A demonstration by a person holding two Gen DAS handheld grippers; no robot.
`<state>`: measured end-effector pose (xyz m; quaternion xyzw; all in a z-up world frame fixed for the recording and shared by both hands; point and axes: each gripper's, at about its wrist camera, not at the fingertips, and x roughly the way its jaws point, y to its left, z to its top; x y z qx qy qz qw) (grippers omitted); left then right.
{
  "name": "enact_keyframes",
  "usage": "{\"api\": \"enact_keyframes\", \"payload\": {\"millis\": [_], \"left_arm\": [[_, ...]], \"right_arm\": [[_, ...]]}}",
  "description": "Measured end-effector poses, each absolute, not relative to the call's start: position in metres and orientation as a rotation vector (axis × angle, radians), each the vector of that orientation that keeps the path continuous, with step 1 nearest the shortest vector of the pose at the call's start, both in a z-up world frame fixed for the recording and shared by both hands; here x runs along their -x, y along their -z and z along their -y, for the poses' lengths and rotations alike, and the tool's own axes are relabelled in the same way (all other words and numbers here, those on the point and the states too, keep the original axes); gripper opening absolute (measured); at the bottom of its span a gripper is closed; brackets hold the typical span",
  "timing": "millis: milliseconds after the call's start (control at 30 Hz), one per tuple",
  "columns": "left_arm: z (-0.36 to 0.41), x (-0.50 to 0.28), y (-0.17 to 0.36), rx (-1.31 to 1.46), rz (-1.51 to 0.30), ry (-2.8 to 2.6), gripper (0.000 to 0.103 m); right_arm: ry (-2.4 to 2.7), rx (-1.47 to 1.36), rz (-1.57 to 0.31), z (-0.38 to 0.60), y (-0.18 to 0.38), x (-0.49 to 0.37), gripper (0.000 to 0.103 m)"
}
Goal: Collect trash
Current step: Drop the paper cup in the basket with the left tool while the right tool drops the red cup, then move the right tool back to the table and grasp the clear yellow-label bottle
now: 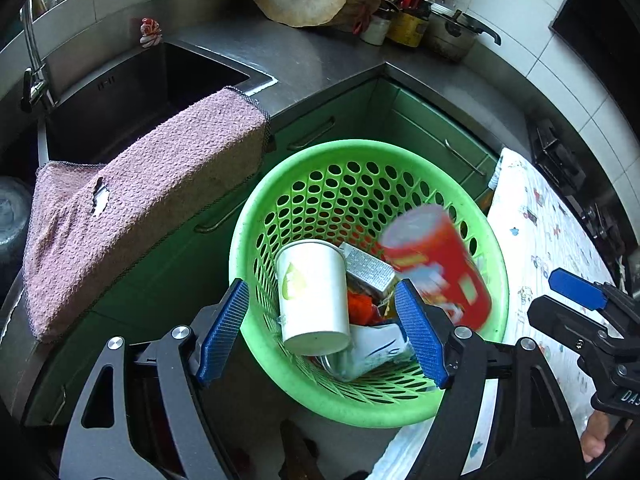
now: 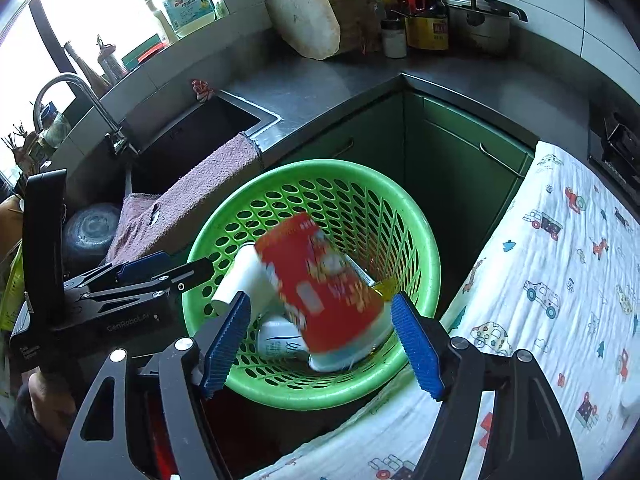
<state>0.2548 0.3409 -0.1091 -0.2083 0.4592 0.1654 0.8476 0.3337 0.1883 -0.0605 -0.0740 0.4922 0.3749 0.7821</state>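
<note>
Both tools (image 1: 324, 330) (image 2: 320, 338) angled down, apart, over green basket (image 1: 280, 364)

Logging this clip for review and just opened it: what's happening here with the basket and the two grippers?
A person holds both grippers over a green perforated basket standing by the kitchen cabinets. A red cup is blurred in mid-fall into it; the right gripper is open, with nothing touching its fingers. The left gripper is also open and empty. A white paper cup, a silver carton and other litter already lie inside.
</note>
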Motion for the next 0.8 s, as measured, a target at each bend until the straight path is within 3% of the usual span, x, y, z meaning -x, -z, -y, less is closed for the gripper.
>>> {"api": "enact_keyframes", "payload": {"millis": [800], "left_arm": [[-0.258, -0.254, 0.084, 0.343, -0.939, -0.265, 0.076]], "right_arm": [[-0.666, 0.129, -1.014, -0.028, 0.04, -0.298, 0.078]]}}
